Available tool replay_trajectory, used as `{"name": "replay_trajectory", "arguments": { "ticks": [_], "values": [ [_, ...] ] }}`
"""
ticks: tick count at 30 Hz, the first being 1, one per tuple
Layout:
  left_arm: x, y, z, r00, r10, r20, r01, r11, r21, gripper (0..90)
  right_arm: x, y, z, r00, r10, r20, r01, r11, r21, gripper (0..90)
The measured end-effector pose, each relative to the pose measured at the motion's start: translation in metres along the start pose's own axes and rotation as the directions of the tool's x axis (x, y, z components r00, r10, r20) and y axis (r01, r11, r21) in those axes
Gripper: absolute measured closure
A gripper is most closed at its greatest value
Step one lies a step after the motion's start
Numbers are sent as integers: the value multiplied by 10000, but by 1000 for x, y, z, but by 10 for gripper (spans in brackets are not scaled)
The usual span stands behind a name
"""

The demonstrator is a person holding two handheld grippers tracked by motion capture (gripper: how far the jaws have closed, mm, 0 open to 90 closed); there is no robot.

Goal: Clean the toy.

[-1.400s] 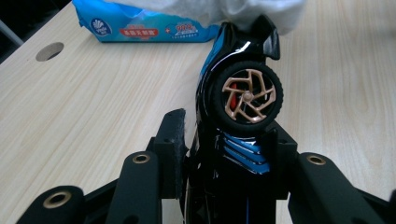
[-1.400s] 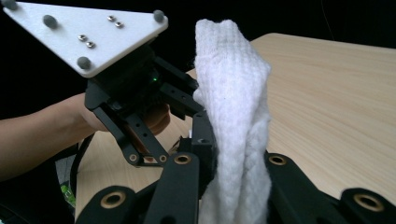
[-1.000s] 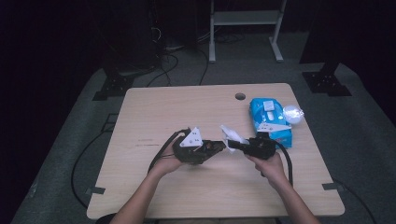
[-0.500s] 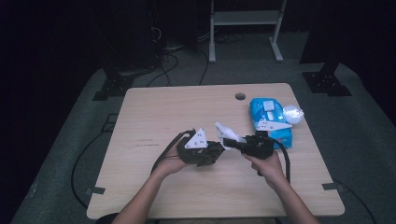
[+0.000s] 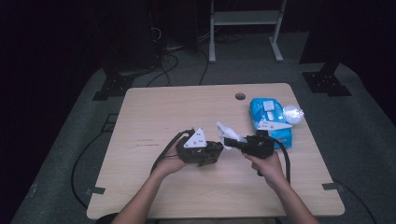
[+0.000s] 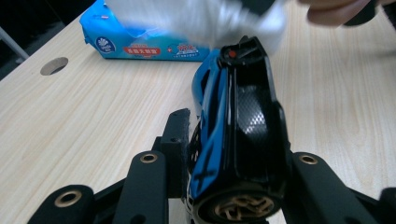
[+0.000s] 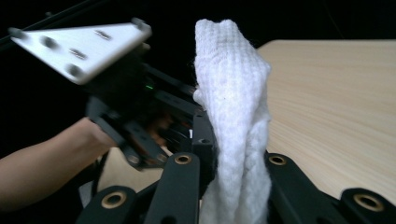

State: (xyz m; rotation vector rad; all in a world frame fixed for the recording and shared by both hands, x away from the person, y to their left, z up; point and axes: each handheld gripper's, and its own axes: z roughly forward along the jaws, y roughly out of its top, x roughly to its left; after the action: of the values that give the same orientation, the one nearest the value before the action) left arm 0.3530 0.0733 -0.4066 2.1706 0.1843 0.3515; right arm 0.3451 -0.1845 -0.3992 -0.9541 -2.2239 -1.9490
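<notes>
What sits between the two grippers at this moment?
In the high view, a white wipe clamped in the right gripper stands between it and the left gripper, which holds a blue toy car.

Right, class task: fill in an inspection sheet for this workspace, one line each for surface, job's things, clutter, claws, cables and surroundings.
Surface: light wooden table with a round cable hole near the far edge.
Job's things: blue and black toy car; white knitted cloth.
Clutter: blue plastic wipes pack on the table's right side, with a shiny clear wrapper by it.
Claws: left claw shut on the toy car; right claw shut on the cloth, held close to the car.
Cables: black cable loops from the left claw; another trails from the right.
Surroundings: dark room, grey floor, white metal stand behind the table.
</notes>
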Motion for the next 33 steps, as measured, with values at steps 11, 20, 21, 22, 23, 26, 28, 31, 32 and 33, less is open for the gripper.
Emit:
{"name": "replay_trajectory", "arguments": {
  "ticks": [11,20,21,22,23,26,28,31,32,33],
  "values": [
    [3,-1,-4,9998,-178,9,178,9997,-158,629,-20,-18,1,9973,586,442,-615,9957,688,814],
    [-4,8,2,9998,-6,197,19,9977,-671,644,-3,-7,1,9998,144,105,-149,9987,484,815],
    [-5,9,4,9999,111,107,-105,9985,-536,648,1,-6,2,9999,-55,104,50,9987,505,815],
    [-6,8,5,9999,157,21,-155,9987,-490,648,3,-6,4,9997,-160,157,151,9984,544,815],
    [-5,7,7,9999,147,44,-145,9992,-360,650,4,-6,5,9992,-321,221,306,9975,641,815],
    [-4,-3,10,9999,-84,75,86,9997,-218,656,3,-9,12,9986,-392,346,356,9944,994,814],
    [-2,-10,12,9996,-283,60,284,9994,-201,657,1,-10,14,9973,-494,549,428,9925,1146,814],
    [1,-20,16,9980,-619,139,620,9980,-88,659,-3,-11,14,9899,-861,1129,690,9867,1474,813],
    [1,-22,17,9978,-640,168,640,9979,18,659,-5,-13,15,9885,-886,1222,682,9844,1622,813],
    [1,-25,19,9978,-635,180,632,9979,172,660,-6,-14,16,9866,-958,1322,716,9816,1773,813]
  ]
}}
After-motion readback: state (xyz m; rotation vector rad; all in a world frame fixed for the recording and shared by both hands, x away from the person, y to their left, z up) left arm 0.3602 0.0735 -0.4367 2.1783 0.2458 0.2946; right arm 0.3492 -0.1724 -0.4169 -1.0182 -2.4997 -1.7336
